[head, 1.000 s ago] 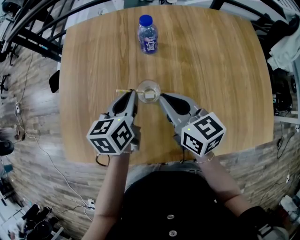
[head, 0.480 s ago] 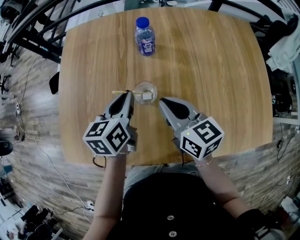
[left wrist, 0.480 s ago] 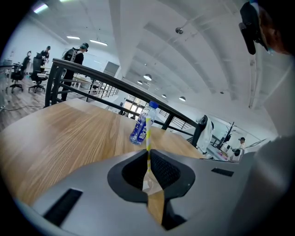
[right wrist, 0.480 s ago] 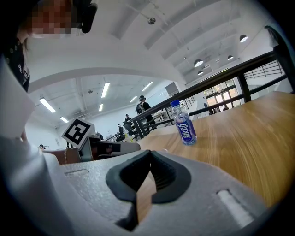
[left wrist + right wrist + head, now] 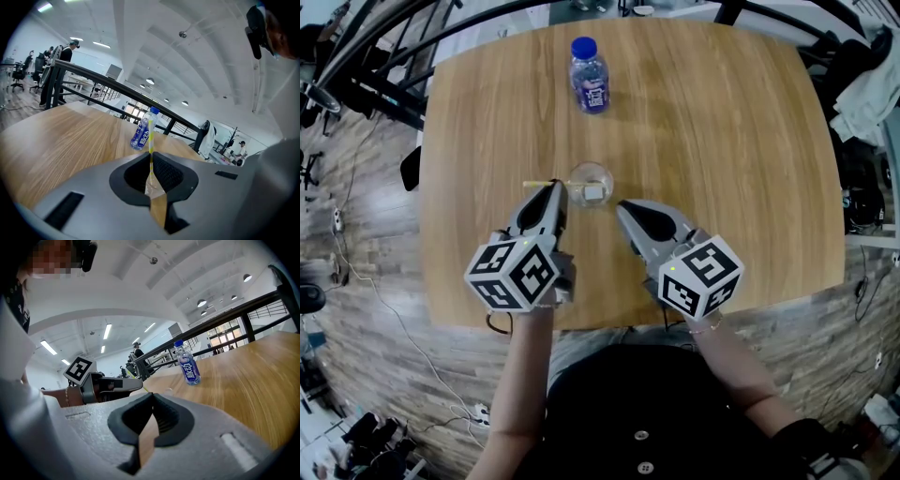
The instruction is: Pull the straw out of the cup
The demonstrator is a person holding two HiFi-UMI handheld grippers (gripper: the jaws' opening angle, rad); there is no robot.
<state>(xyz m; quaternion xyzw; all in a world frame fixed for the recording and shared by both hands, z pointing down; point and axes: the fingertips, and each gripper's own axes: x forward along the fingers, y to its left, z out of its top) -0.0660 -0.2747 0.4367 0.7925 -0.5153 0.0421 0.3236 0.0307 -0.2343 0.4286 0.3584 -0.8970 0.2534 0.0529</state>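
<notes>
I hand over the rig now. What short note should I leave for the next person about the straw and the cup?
Left hand-held gripper: shut on the straw, beside the cup on the table.
Right hand-held gripper: shut, empty, on the cup's other side.
Done: straw gripped.
To do: draw it clear of the cup; whether its far end is already out cannot be told.

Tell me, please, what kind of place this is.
Probably a large open workspace or lab. A black railing runs behind the wooden table, long ceiling lights hang overhead, and cables trail over the wood-look floor.
</notes>
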